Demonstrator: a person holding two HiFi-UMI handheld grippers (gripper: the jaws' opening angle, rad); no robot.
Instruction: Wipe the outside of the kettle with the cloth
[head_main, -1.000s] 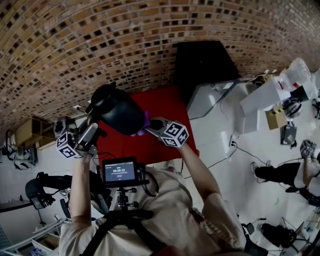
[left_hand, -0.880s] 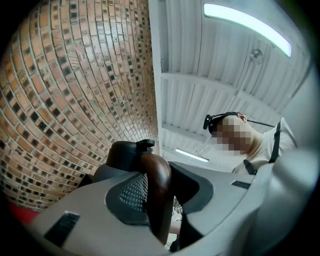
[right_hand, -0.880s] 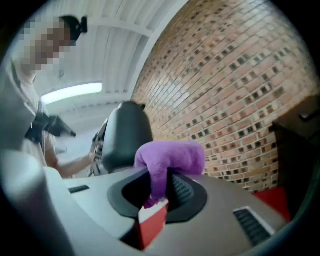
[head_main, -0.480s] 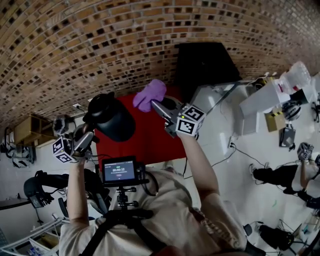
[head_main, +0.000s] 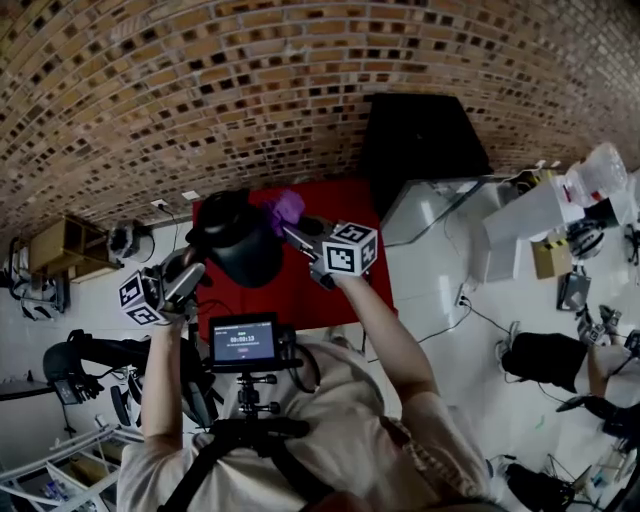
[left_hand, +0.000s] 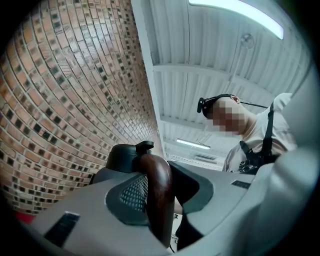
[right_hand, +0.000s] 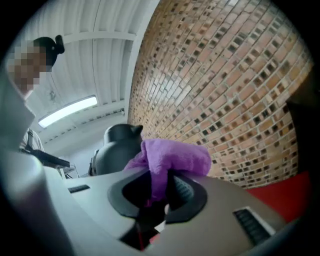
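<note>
I hold the kettle (head_main: 240, 245) with the left gripper (head_main: 192, 277), and its jaws are closed narrow on the brown wooden handle (left_hand: 159, 195). No other support shows, so I judge that the kettle hangs in the air. In the head view it is over the left part of the red surface (head_main: 340, 290). The right gripper (head_main: 295, 235) has its jaws clamped on a fold of the purple cloth (right_hand: 172, 157), and most of the cloth stands out past the tips. The cloth is at the upper side of the kettle, touching it or just beside it; I cannot tell which.

My first worry is the handle. It looks smooth and round, and the jaws take it at only one place. If I press the cloth hard against the body, the kettle can turn in the grip or slide down and fall on the red surface.

The second risk is the cloth. Only a small part is pinched, so dragging it over the kettle may pull it out of the jaws.

The third risk is the hard tips. If the cloth folds back, they can meet the black wall and scratch it.

Also, if the kettle tilts far, the lid (left_hand: 125, 156) may come off; I cannot see how it is fixed.
</note>
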